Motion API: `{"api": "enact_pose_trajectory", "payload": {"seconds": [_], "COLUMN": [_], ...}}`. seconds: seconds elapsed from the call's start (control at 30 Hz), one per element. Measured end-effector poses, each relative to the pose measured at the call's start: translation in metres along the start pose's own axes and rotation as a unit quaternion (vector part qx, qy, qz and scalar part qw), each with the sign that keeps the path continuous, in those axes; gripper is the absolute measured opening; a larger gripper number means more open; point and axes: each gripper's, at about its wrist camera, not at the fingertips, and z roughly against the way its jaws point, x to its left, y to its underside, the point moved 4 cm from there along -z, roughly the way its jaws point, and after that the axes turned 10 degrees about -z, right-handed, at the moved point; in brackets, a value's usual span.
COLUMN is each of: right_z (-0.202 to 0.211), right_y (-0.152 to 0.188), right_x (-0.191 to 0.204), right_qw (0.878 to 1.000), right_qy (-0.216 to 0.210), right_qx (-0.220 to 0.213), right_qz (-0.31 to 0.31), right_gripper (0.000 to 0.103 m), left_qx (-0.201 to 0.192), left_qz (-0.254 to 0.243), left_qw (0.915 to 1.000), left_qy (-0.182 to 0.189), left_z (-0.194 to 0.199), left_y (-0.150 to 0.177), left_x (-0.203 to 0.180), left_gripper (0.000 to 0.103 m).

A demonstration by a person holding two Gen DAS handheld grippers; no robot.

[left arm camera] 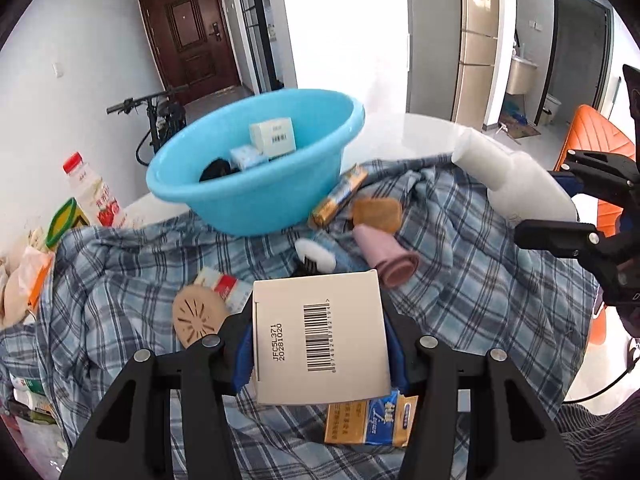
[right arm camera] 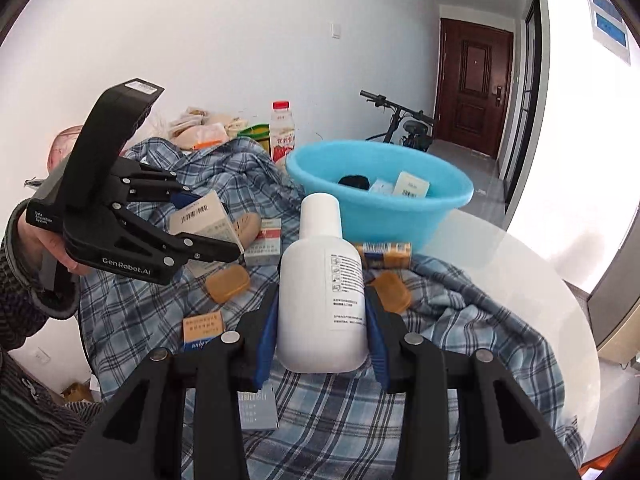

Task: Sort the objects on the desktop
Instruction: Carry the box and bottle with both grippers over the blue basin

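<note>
The box [left arm camera: 320, 332], white with a barcode on its upper face, sits clamped between the fingers of the left gripper [left arm camera: 320, 320], clear of the plaid cloth [left arm camera: 480, 288] that covers the worktop [right arm camera: 520, 264]. The white bottle [right arm camera: 322, 292] is gripped the same way by the right gripper [right arm camera: 322, 320], its blue pads pressing the bottle's sides, cap pointing away toward the basin [right arm camera: 380, 200]. Both things hang above the cloth, so the step in hand looks like a double carry: two items picked up and on their way to be sorted. The blue basin stands at the far edge of the cloth and already holds a small white box, a light-blue packet and something black, which suggests it is the place for collected things. Left on the cloth are a pink roll [left arm camera: 386, 260], an orange-brown block [left arm camera: 378, 212], a yellow-blue packet [left arm camera: 340, 196] leaning by the basin's wall, a round tan disc [left arm camera: 198, 316] and a red-white carton [left arm camera: 222, 286]; another packet [left arm camera: 372, 424] lies under the held box. A drink bottle [left arm camera: 94, 192] and bags stand off to one side. The next move probably calls for bringing each gripper over the basin's rim in turn, with room kept between the two, then opening the fingers low enough that box and bottle drop in without tipping the basin or bouncing out.
</note>
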Motion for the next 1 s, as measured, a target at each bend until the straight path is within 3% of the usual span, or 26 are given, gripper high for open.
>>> {"api": "enact_pose_trajectory", "payload": {"seconds": [0.43,0.77,1.0], "right_z": [0.021,0.017,-0.003], "right_y": [-0.052,-0.085,-0.111], "right_x": [0.001,-0.007,-0.012], "right_qw": [0.997,0.994,0.992], "right_qy": [0.015,0.012,0.017], "right_qx": [-0.079,-0.111,-0.122], "right_qz": [0.016,0.001,-0.006], "right_gripper": [0.038,0.038,0.038], "left_qx": [-0.057,-0.087,-0.108], "left_qz": [-0.003,0.034,0.05], "left_qw": [0.9982,0.9954,0.9919], "left_qy": [-0.018,-0.021,-0.045], "left_z": [0.027,0.03,0.029], "left_y": [-0.046,-0.07,-0.091], "left_x": [0.009,0.037,0.061], "left_gripper": [0.055,0.055,0.055]}}
